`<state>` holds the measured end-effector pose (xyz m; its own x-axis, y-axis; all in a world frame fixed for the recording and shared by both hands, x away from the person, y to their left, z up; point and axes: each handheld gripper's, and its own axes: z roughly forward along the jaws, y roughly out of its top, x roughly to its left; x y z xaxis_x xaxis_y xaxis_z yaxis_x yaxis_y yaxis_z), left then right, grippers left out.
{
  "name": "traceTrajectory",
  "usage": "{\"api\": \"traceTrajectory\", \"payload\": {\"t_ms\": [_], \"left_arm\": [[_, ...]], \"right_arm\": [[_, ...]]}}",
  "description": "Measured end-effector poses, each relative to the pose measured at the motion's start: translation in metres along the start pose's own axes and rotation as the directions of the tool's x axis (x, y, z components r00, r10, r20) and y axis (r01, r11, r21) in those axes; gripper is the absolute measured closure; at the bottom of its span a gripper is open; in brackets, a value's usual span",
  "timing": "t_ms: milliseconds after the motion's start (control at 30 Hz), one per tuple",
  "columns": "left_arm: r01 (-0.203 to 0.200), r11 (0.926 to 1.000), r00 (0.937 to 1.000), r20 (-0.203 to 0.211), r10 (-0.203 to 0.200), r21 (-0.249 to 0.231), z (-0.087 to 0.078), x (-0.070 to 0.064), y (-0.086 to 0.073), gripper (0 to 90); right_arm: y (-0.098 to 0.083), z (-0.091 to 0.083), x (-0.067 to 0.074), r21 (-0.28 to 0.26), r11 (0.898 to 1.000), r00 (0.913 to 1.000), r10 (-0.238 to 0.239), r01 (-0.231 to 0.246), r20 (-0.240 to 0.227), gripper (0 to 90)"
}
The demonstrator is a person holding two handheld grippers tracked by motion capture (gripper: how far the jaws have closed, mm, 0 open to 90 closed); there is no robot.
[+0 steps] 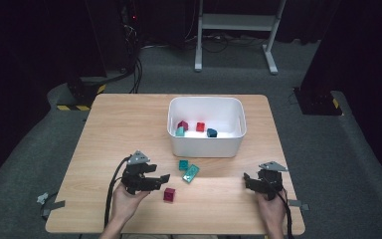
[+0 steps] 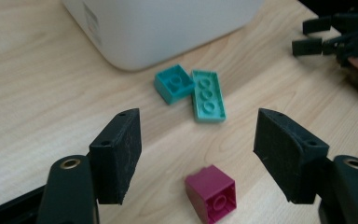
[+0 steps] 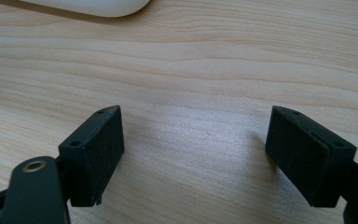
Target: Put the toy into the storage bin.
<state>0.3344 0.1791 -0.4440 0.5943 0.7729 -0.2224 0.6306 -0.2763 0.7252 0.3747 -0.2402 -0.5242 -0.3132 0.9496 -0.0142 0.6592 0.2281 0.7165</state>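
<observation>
Left gripper view shows my open left claw (image 2: 198, 154) over the magenta block (image 2: 211, 193), so I should lower straight, center it, then close gently.

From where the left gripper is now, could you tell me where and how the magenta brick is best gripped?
Grip the magenta brick across its two flat upright side faces, coming from above. It is a small cube lying on its side, its round socket facing the camera, standing apart from the two teal bricks, so both sides are free. The left gripper is open, wider than the brick, which already sits between its jaws.
</observation>
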Motion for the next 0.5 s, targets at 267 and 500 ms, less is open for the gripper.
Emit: {"api": "traceTrajectory", "payload": {"t_ms": [267, 500], "left_arm": [[0.007, 0.9984, 1.0, -0.002, -0.007, 0.057, 0.018, -0.011, -0.023, 32.0], [0.023, 0.9961, 0.9997, -0.003, -0.023, 0.085, 0.032, -0.019, -0.038, 32.0]], "right_arm": [[0.0, 0.0, 0.0, 0.0, 1.0, 1.0, 0.0, 0.0, 0.0, 19.2], [0.0, 0.0, 0.0, 0.0, 1.0, 1.0, 0.0, 0.0, 0.0, 19.2]]}}
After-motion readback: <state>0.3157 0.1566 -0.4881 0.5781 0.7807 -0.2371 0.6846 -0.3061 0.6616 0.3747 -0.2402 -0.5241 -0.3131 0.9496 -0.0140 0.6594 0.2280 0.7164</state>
